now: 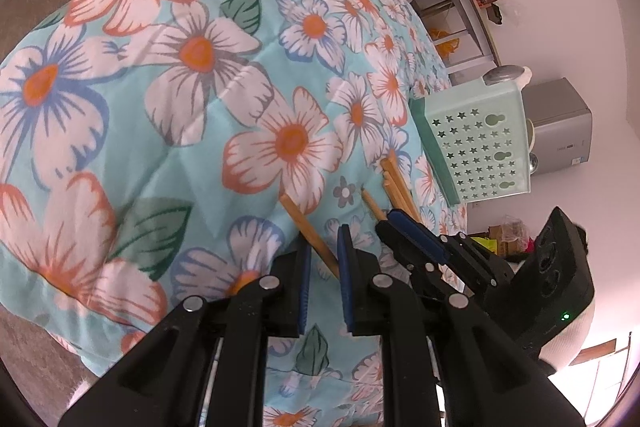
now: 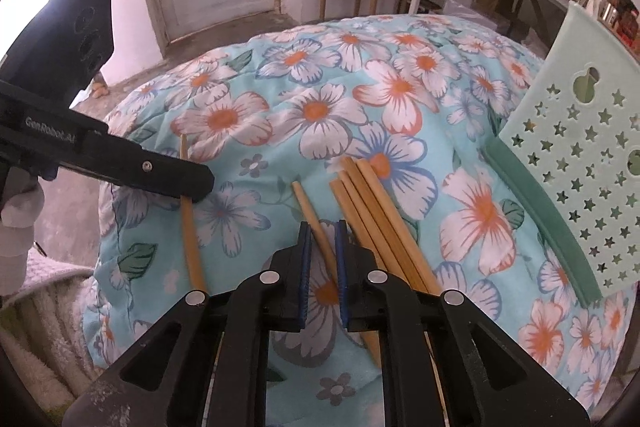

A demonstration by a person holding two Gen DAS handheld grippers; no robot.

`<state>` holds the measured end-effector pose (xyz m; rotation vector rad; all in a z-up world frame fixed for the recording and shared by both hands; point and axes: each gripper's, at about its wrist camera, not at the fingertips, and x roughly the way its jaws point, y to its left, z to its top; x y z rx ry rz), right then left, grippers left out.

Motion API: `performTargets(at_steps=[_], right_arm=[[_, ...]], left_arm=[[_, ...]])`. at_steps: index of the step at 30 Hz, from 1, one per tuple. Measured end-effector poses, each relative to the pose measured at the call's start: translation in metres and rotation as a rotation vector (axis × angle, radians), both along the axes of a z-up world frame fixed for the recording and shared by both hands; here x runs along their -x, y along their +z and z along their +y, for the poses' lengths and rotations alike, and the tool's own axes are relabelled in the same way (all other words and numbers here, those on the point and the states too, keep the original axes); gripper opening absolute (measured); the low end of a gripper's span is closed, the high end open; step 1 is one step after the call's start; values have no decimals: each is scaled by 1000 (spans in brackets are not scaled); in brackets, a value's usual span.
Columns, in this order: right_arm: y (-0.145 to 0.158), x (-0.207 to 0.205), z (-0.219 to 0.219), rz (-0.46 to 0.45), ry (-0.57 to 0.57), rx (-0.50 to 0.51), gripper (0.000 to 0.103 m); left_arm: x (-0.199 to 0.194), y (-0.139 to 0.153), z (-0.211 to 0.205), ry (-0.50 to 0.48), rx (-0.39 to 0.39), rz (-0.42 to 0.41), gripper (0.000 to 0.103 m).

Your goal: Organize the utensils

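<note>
Left gripper clamps one chopstick; right gripper clamps another chopstick beside the chopstick bundle on floral quilt.

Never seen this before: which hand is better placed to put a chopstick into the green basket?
Probably the right gripper: it is closed around a chopstick beside the bundle, nearer the green basket than the left gripper.

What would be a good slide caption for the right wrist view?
Right gripper closes on a single chopstick on the floral quilt, left gripper on another, beside a chopstick bundle and green holder.
</note>
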<state>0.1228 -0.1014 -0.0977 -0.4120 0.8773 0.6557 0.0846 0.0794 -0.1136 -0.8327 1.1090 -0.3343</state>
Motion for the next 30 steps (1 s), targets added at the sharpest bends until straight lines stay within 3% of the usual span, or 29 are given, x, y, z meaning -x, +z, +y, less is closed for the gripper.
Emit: performTargets(at_steps=[15, 22, 30], right_arm=[[68, 36, -43, -139, -131, -167, 4], [92, 64, -62, -191, -179, -231, 4], [111, 85, -90, -208, -249, -333, 4]], left_arm=[[4, 17, -9, -2, -104, -89, 13], [12, 63, 3, 26, -150, -258, 10], [23, 146, 24, 75, -165, -507, 5]])
